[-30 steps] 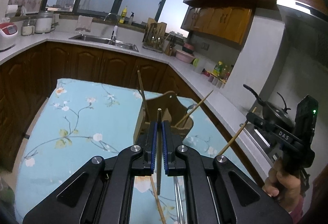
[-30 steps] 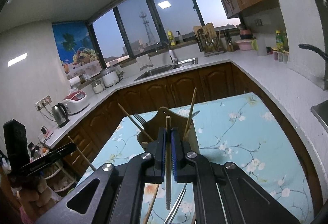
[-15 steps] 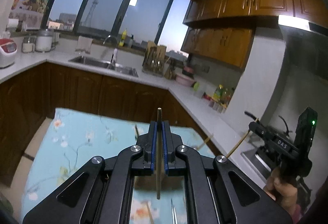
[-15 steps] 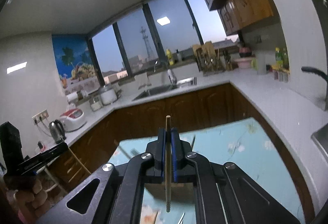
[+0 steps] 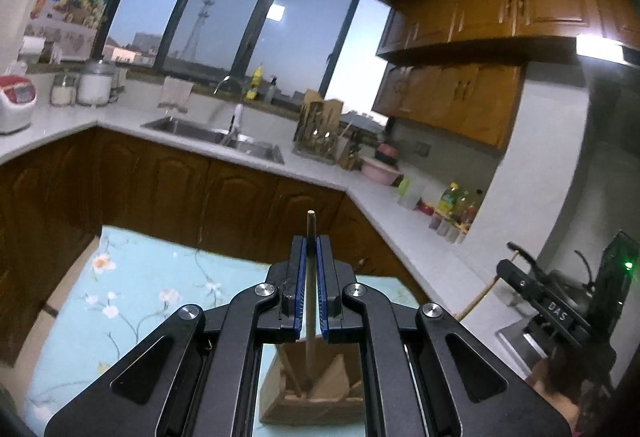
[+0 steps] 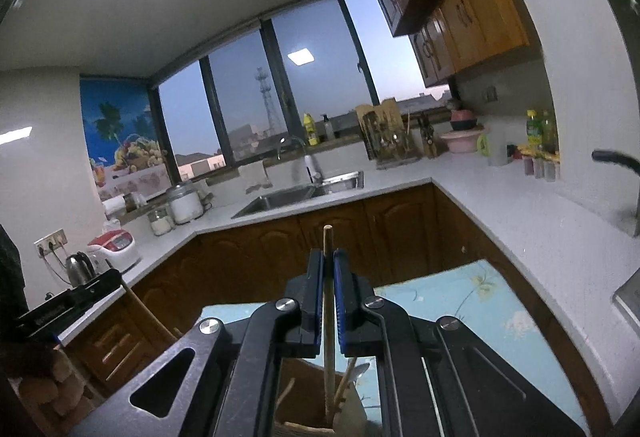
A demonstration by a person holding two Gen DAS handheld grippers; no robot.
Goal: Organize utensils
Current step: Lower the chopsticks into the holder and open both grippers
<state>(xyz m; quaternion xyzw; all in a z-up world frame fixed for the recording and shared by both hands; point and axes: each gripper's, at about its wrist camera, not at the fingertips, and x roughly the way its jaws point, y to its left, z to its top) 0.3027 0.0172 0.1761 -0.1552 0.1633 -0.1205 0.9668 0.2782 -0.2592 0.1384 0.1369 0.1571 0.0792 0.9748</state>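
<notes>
My left gripper (image 5: 311, 249) is shut on a wooden chopstick (image 5: 310, 297) held upright, its lower end down inside the wooden utensil holder (image 5: 316, 401) below the fingers. My right gripper (image 6: 327, 261) is shut on a second wooden chopstick (image 6: 328, 333), also upright, its lower end in the same holder (image 6: 304, 413), where several other utensils stand. The right gripper also shows at the right of the left wrist view (image 5: 516, 277), and the left gripper at the left edge of the right wrist view (image 6: 72, 301).
The holder stands on a table with a light blue floral cloth (image 5: 132, 301). Dark wood cabinets (image 5: 180, 189) and a white L-shaped counter with a sink (image 5: 216, 137) lie beyond. A stove with a pan (image 6: 616, 157) is at the right.
Both grippers have risen and tilted up over the holder; the table dropped low in both views. The chopstick ends now hang inside the holder.
</notes>
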